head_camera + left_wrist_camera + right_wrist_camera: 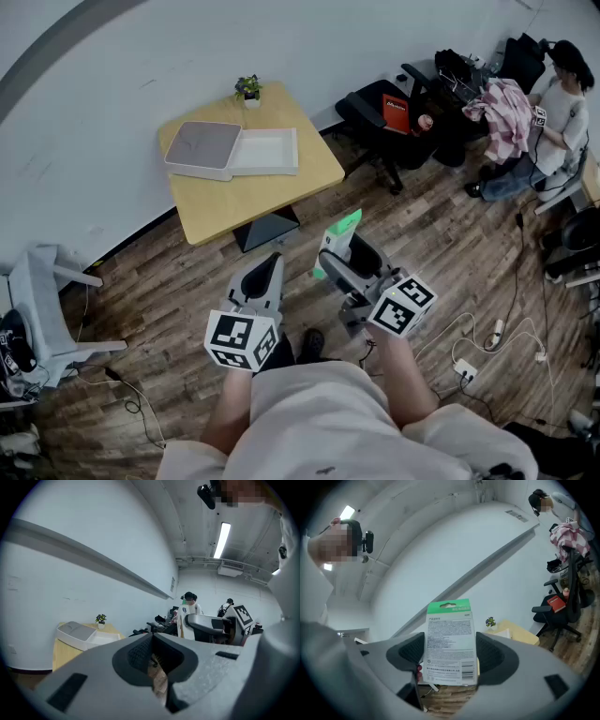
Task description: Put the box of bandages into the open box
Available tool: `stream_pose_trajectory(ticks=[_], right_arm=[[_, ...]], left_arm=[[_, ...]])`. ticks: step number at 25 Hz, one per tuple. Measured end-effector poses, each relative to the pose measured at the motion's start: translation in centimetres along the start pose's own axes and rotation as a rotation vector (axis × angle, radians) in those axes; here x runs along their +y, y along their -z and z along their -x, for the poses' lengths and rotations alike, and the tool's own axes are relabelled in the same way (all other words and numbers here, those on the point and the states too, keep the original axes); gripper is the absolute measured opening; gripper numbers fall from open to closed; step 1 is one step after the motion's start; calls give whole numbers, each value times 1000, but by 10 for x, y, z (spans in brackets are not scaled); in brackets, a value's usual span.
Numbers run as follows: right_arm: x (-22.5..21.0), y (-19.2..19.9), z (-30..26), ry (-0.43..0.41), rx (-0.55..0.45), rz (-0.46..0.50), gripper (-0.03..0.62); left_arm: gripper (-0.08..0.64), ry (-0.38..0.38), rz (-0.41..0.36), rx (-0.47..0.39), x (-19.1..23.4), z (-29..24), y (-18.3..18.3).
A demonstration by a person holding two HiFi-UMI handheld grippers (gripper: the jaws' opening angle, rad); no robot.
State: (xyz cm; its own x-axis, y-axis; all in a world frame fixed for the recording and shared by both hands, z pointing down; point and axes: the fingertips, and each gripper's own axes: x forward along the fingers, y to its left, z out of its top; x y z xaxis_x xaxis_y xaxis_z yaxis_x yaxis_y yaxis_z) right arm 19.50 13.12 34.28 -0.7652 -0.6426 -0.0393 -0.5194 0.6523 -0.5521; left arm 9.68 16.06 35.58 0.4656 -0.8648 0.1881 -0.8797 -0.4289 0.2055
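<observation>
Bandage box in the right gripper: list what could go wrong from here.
1. The right gripper pinches the bandage box by its side edges, much of it sticking out past the jaws; it could twist or slip on the way to the table.
2. The small plant stands just behind the open box; a long reach might knock it.

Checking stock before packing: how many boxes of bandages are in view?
1: the box of bandages is clamped in the right gripper, above the floor, short of the table. None shows in the open box.

The wooden table (272,202) carries an open box (269,150), grey lid (202,147) and potted plant (248,89).
</observation>
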Motion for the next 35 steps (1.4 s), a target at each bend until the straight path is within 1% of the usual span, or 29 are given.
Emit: stream_pose_trajectory(ticks=[9, 18, 24, 35], right_arm=[[11, 11, 6, 5, 38, 28, 351], [8, 14, 9, 2, 56, -2, 351], [6, 17, -5, 8, 55, -30, 351], [3, 13, -49, 29, 48, -26, 351]], left_arm=[[3, -6, 13, -2, -3, 8, 4], [3, -15, 29, 19, -6, 8, 14], [3, -15, 29, 26, 9, 9, 13], [3, 12, 19, 25, 52, -5, -4]])
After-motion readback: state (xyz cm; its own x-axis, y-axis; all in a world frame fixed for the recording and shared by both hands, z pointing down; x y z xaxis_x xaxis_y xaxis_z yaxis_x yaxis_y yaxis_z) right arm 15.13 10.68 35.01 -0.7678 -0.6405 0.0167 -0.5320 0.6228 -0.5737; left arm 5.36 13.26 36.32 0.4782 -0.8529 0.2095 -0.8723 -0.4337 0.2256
